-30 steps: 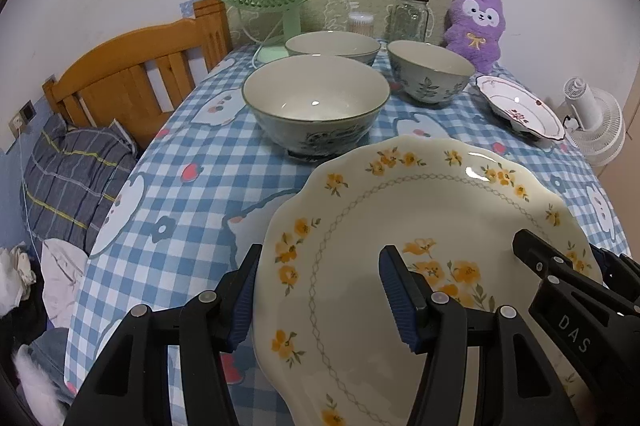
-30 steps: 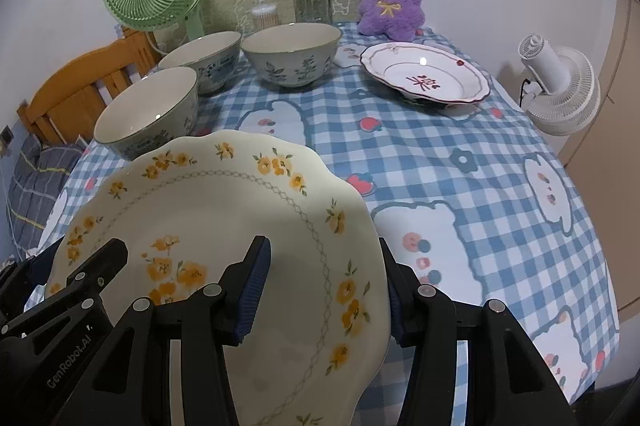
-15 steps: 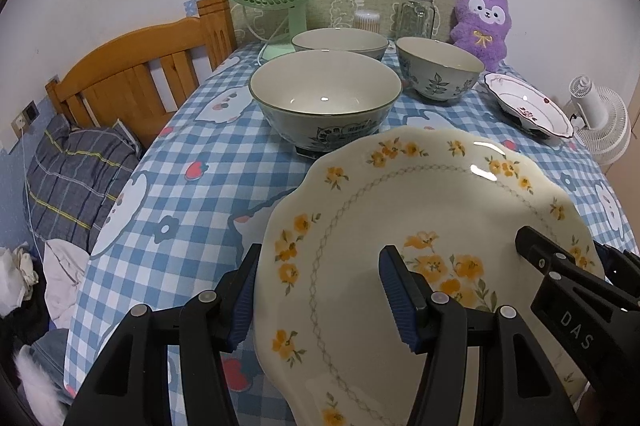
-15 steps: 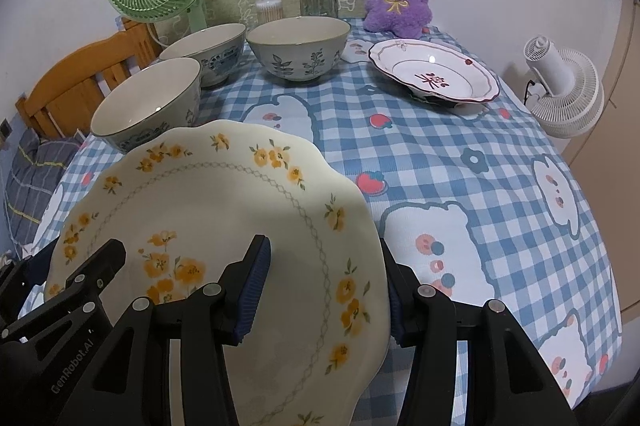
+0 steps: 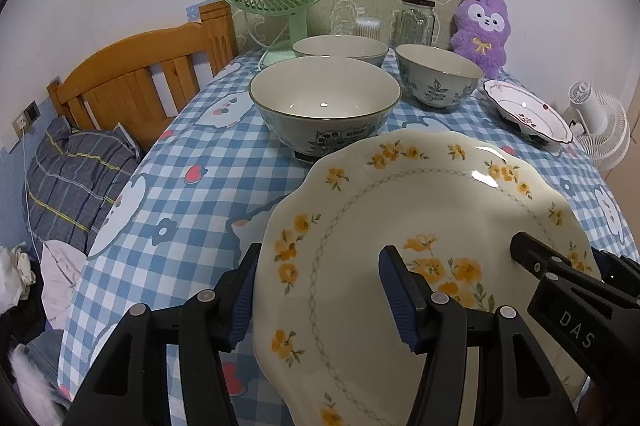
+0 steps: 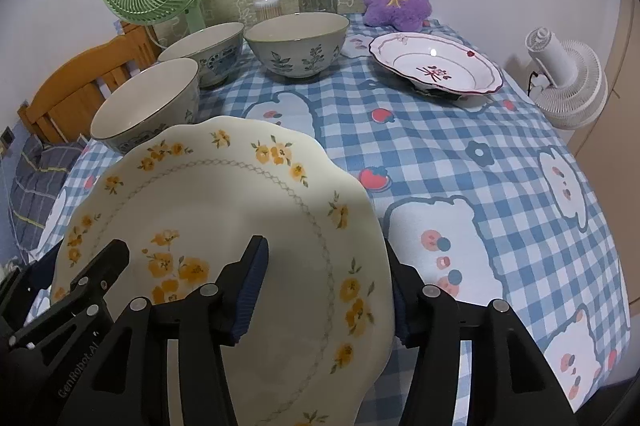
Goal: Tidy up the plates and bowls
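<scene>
Right claw (image 6: 324, 290) opening astride yellow-flowered plate (image 6: 224, 209) rim; pad contact unclear; three bowls (image 6: 296, 43) behind.

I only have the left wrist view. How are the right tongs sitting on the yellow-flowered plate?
Observer: The right tongs straddle the right rim of the yellow-flowered plate, one finger over its face, the other behind the rim; the jaws are opening.
Operator: Any free cloth to its right?
Observer: Yes, bare checked tablecloth runs from that rim to the red-rimmed plate.
Operator: What about the bowl behind the front one?
Observer: That rear bowl shows a blue print on its side, which the front bowl hides from you.
</scene>
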A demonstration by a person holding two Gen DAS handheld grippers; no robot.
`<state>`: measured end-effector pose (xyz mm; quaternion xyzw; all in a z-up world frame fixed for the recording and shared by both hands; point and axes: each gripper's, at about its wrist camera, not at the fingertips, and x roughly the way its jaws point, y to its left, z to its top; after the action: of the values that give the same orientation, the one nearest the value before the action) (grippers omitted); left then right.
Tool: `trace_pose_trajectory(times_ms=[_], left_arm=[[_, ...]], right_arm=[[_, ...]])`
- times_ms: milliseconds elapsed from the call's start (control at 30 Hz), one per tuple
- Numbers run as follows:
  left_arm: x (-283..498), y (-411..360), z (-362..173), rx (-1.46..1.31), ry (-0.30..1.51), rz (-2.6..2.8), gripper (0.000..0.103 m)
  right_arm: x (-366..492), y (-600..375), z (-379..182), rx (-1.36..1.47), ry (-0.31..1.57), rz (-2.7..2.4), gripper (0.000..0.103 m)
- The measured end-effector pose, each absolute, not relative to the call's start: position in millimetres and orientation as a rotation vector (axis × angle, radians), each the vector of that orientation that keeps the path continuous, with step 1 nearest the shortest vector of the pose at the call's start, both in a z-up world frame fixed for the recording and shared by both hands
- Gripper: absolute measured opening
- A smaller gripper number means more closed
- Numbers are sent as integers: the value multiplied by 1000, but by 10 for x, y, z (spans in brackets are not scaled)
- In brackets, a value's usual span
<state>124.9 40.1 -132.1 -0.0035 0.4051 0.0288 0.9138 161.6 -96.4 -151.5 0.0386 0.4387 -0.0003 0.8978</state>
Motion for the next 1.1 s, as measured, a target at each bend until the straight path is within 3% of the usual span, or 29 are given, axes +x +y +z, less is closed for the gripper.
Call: trace_pose_trajectory(times_ms=[67,300,1100], left_arm=[[1242,404,-1319,-19,837,46,63],[1227,440,-1273,-72,841,21,80],[768,294,-644,-64,724,-10,86]], right_arm=[[1626,-945,-1514,85,918,18,68],[1533,-906,-1364,17,827,-14,69],[971,-1108,-657,48,683,-13,70]])
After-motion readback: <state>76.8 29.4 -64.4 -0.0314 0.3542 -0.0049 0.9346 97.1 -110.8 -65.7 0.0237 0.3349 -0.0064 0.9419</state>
